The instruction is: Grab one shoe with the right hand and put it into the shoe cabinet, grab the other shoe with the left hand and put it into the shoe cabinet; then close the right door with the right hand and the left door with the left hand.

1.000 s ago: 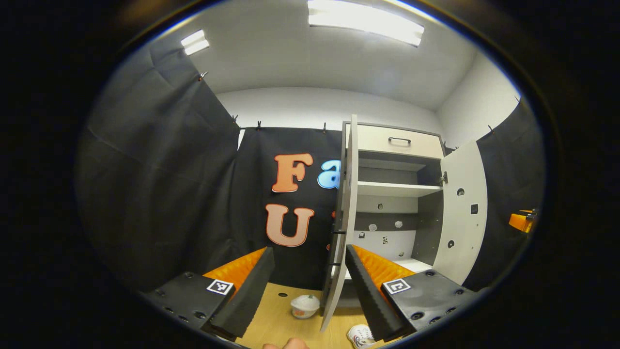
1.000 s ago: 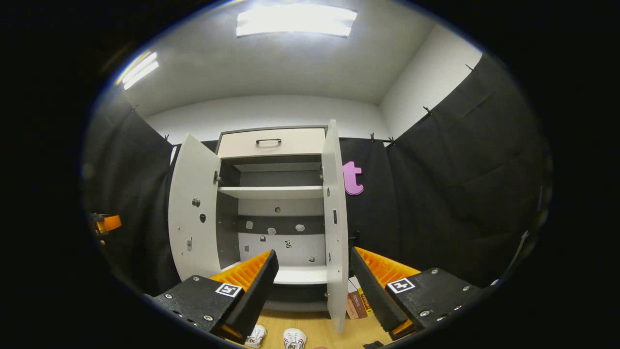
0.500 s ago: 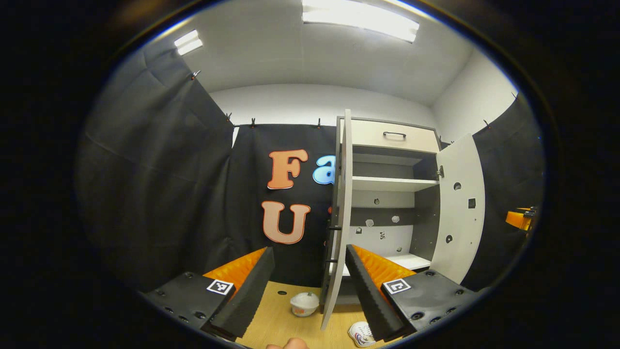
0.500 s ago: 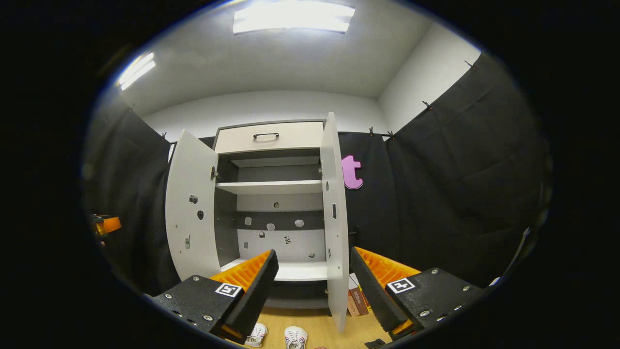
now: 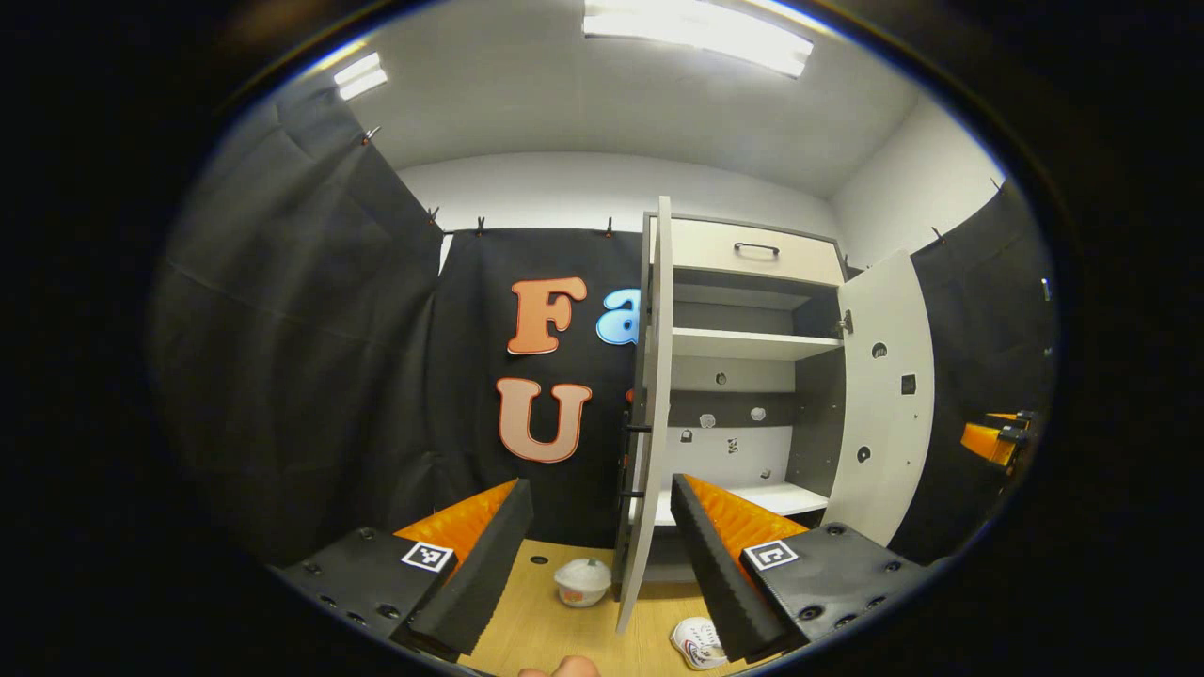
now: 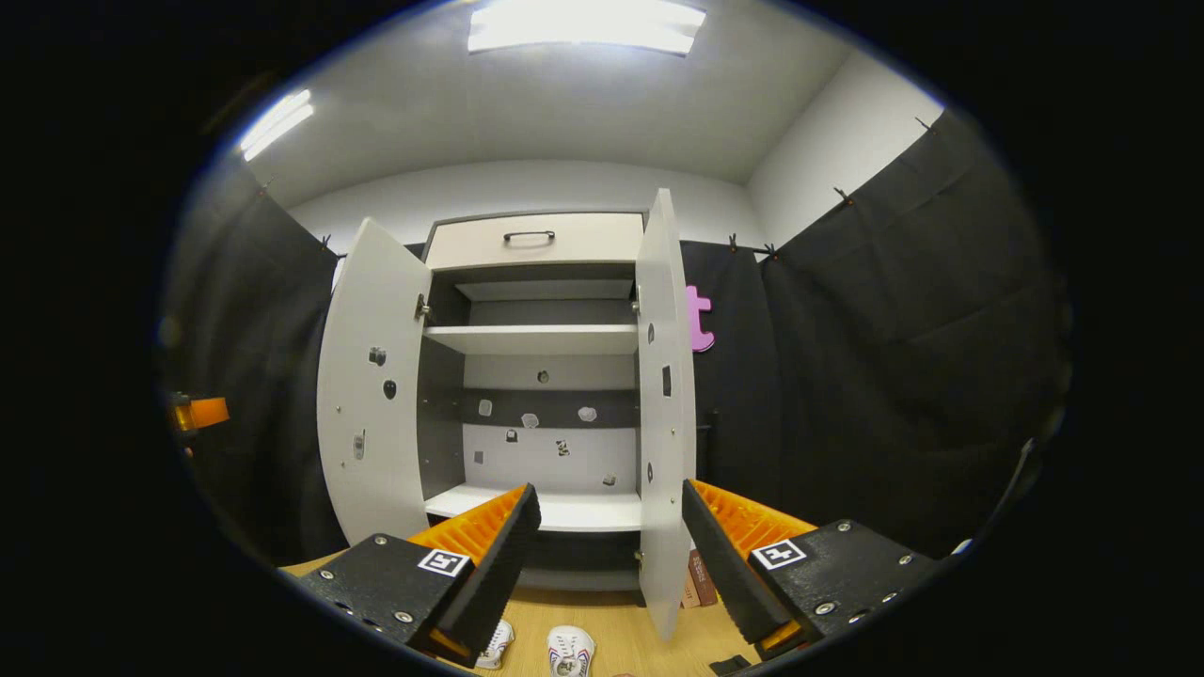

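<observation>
The white shoe cabinet (image 6: 536, 376) stands with both doors swung wide, its left door (image 6: 367, 385) and right door (image 6: 664, 404) hanging out over the wooden floor. In the left gripper view the cabinet (image 5: 743, 376) sits to the right, its left door (image 5: 644, 414) seen edge-on. Two white shoes (image 6: 569, 651) (image 6: 496, 645) lie on the floor in front of it, low in the right gripper view. One shoe (image 5: 696, 643) shows beside my left gripper (image 5: 602, 555), which is open and holds nothing. My right gripper (image 6: 611, 559) is open too, high above the shoes.
A white bowl-like cup (image 5: 583, 581) sits on the floor by the left door's foot. Brown books (image 6: 701, 575) stand right of the cabinet. A drawer with a dark handle (image 6: 529, 237) tops the cabinet. The other gripper (image 5: 992, 437) shows at the far right.
Both views have tipped slightly downward, so the cabinet sits higher in frame and more floor shows. Both grippers stay open and the shoes have not moved.
</observation>
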Motion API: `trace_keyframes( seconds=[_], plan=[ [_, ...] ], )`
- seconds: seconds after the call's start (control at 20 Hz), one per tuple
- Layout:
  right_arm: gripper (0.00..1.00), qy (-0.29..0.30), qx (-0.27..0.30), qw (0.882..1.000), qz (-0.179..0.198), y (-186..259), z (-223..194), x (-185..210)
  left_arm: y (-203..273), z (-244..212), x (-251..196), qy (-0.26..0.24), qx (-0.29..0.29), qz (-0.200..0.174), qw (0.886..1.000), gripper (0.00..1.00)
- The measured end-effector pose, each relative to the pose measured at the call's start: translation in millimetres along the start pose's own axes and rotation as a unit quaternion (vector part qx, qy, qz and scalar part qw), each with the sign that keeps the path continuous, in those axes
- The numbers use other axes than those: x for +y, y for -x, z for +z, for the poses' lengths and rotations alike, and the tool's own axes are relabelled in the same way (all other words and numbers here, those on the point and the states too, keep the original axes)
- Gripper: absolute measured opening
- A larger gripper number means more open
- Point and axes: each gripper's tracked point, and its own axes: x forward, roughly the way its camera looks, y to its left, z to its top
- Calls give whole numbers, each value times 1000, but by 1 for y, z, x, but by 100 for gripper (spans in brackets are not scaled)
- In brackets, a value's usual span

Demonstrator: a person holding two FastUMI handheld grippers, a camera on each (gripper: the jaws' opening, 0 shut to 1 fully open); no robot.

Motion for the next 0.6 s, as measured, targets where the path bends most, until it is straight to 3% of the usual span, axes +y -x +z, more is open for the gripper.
trace_keyframes(
  seconds=[0.3, 0.6],
  plan=[
    [94, 20, 117, 993, 19, -40, -148, 19, 5, 0, 8, -3, -7, 9, 1000, 94],
    [93, 71, 273, 959, 23, -62, -324, 29, 13, 8, 13, -10, -25, 15, 1000, 96]
  ],
)
